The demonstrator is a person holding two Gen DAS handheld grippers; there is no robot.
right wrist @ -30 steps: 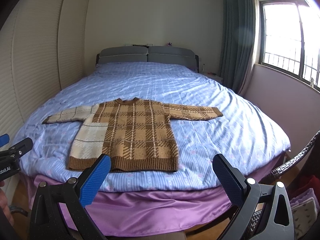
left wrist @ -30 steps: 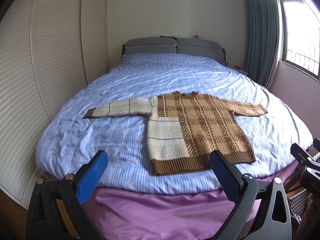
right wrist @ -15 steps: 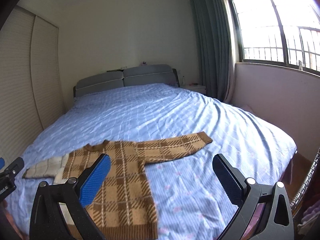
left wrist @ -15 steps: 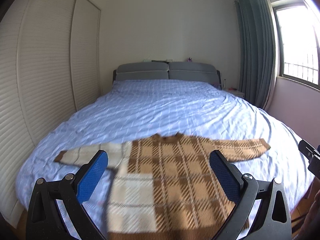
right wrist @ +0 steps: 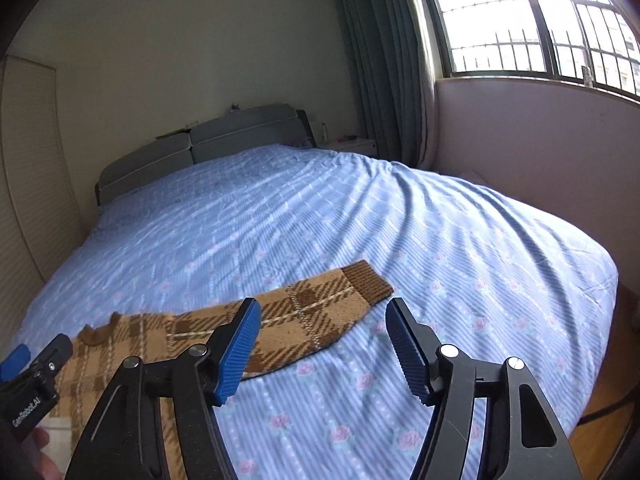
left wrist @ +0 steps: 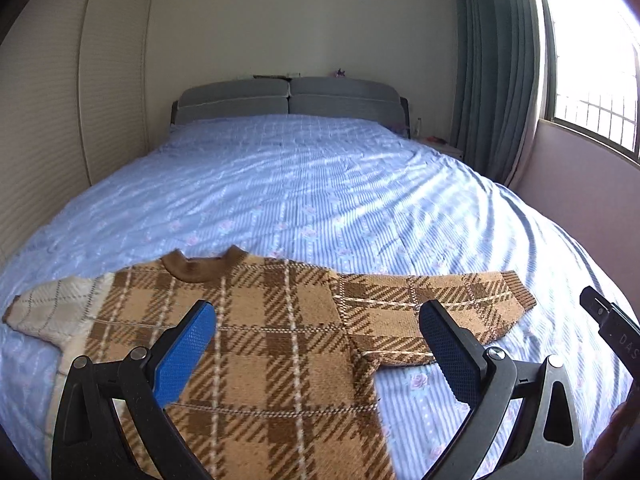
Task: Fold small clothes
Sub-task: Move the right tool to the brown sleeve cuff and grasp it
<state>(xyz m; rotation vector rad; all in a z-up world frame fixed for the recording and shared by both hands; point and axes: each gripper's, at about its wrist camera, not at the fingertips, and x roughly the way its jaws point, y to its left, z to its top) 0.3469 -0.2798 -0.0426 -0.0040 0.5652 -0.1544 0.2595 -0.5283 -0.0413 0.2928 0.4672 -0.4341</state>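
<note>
A brown and cream plaid sweater (left wrist: 256, 344) lies flat on the blue bedspread (left wrist: 320, 200), neck toward the headboard, sleeves spread out. My left gripper (left wrist: 320, 320) hovers open over the sweater's chest and right shoulder, nothing between its blue pads. In the right wrist view the brown right sleeve (right wrist: 312, 316) ends in a ribbed cuff (right wrist: 368, 282). My right gripper (right wrist: 320, 316) hangs over that sleeve near the cuff; its jaws are closing, and the pads do not press on the cloth. The left gripper's body (right wrist: 32, 384) shows at the lower left edge.
A grey headboard (left wrist: 288, 98) stands at the far end. A slatted wardrobe (left wrist: 60, 120) lines the left wall. Green curtains (left wrist: 492, 80) and a barred window (right wrist: 540, 24) are on the right, with a nightstand (right wrist: 352, 146) beside the bed. Wooden floor (right wrist: 608, 400) shows past the bed's right edge.
Both grippers have moved forward from the foot of the bed to over the sweater. The right gripper has swung right toward the sleeve, rolled, and its jaws have narrowed.
</note>
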